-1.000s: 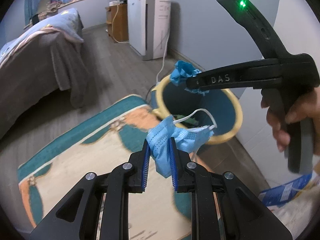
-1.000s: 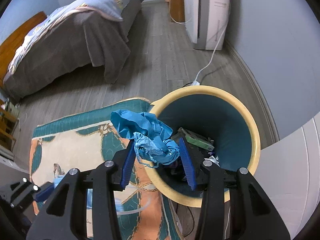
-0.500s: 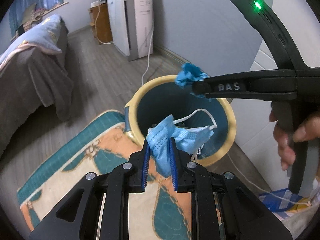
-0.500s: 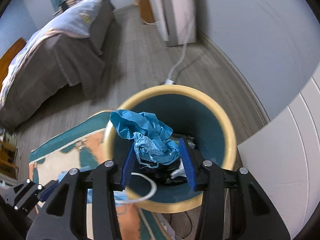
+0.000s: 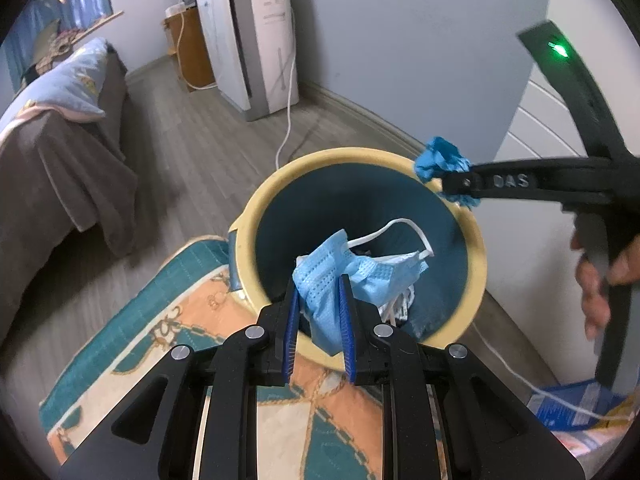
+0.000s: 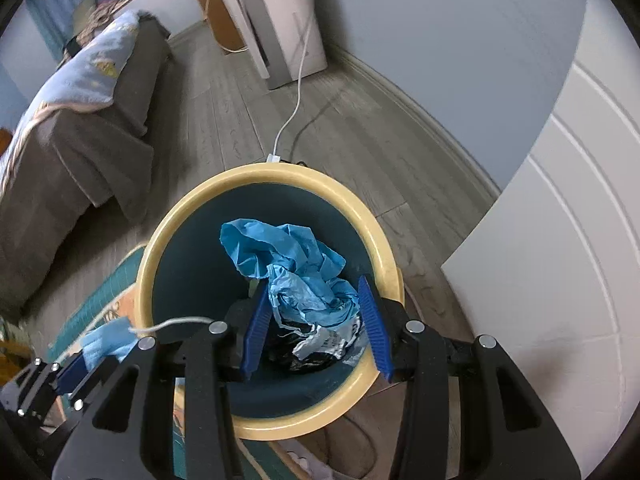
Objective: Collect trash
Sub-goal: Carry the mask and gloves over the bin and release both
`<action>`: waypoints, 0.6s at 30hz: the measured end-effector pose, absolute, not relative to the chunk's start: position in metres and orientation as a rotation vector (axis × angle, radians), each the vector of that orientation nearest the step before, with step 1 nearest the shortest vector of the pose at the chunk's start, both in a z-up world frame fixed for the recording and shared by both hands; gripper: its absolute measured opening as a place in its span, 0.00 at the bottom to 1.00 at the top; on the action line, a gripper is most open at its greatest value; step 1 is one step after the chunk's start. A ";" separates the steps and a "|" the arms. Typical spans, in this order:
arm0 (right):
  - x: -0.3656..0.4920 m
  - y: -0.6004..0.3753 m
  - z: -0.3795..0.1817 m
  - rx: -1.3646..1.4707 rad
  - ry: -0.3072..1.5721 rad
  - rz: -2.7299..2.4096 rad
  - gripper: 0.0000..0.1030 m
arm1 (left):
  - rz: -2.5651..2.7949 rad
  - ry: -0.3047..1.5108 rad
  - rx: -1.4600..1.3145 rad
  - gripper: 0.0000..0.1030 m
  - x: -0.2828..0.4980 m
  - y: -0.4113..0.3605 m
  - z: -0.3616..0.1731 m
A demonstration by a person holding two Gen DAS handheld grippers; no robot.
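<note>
The bin's yellow rim [image 6: 224, 196] rings a wide, deep mouth below me, with wall and white door close on one side, rug [image 5: 140, 344] and bed [image 5: 52, 160] on the other. My left tongs [image 5: 319, 312] pinch a blue face mask [image 5: 332, 276] over the near rim. My right tongs [image 6: 316, 320], partly closed, clamp a crumpled blue glove [image 6: 292, 264] above the bin's middle.

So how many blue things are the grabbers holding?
2. A light blue pleated face mask sits in the left gripper; a crumpled blue wad sits in the right gripper, both over the yellow-rimmed bin.
</note>
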State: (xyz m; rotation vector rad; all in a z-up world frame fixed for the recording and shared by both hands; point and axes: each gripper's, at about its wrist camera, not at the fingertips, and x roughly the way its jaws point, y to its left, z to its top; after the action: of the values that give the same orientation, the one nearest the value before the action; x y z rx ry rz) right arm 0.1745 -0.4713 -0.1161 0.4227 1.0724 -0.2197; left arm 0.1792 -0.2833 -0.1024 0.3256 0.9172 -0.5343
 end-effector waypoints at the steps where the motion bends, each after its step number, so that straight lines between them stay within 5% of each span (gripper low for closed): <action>1: 0.174 -0.472 -0.117 0.434 1.074 -0.217 0.42 | -0.531 0.919 0.317 0.19 0.182 -0.285 -0.104; 9: 0.177 -0.462 -0.113 0.433 1.034 -0.174 0.42 | -0.468 0.872 0.273 0.26 0.209 -0.288 -0.100; 13: 0.181 -0.450 -0.102 0.407 0.967 -0.127 0.44 | -0.443 0.857 0.267 0.48 0.216 -0.283 -0.102; 14: 0.183 -0.449 -0.100 0.404 0.956 -0.115 0.46 | -0.437 0.853 0.264 0.53 0.217 -0.280 -0.102; 16: 0.184 -0.444 -0.096 0.394 0.936 -0.106 0.70 | -0.423 0.846 0.261 0.61 0.218 -0.274 -0.104; 18: 0.184 -0.441 -0.094 0.383 0.927 -0.104 0.72 | -0.413 0.846 0.257 0.67 0.220 -0.271 -0.107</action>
State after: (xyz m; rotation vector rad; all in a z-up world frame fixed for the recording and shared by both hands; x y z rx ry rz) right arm 0.1842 -0.4411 -0.0945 0.3827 0.9271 -0.1044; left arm 0.2203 -0.2709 -0.1066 0.2570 0.8460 -0.4126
